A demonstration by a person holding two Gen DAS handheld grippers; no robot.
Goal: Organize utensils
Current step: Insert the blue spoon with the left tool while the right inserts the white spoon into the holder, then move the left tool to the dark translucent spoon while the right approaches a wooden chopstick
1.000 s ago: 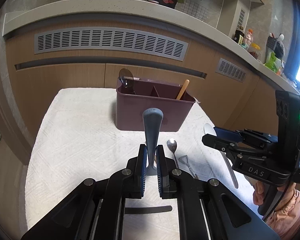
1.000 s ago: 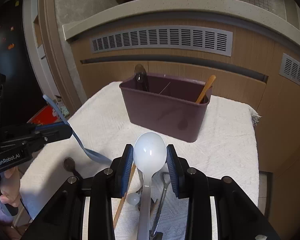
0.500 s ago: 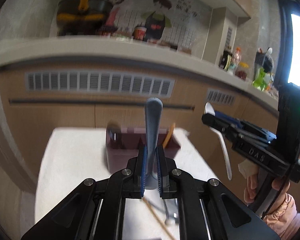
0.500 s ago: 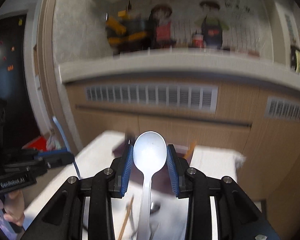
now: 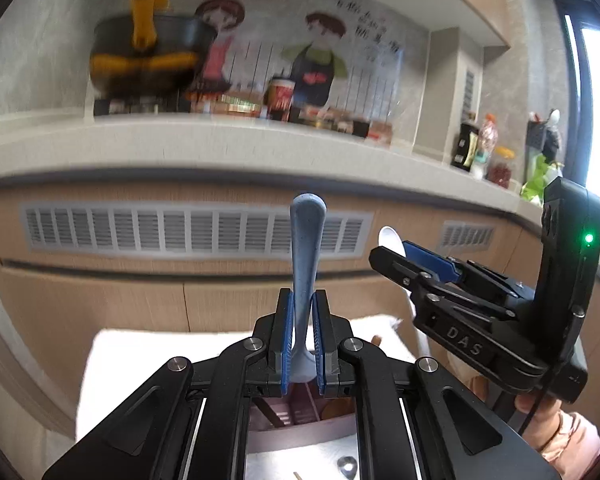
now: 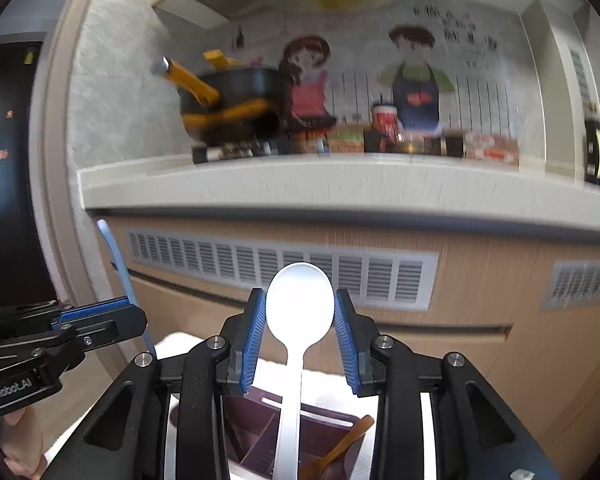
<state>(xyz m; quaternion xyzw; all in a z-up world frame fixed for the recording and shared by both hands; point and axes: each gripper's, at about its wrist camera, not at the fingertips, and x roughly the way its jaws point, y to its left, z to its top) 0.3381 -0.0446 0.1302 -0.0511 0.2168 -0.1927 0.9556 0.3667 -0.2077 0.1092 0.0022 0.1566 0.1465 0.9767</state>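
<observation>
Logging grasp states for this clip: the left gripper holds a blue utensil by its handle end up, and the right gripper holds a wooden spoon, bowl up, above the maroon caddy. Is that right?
Not quite. The right gripper holds a white spoon, bowl up, as the right wrist view shows. The wooden spoon already sits in the maroon caddy. The left gripper does hold the blue utensil, handle up.

"das" on right tongs (image 5: 392, 256), "genrobot.ai" on left tongs (image 6: 100, 320).

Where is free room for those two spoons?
Caddy compartments left of the white spoon in the right gripper look bare; its right end holds a wooden spoon. White cloth left of the left gripper's blue spoon is bare.
</observation>
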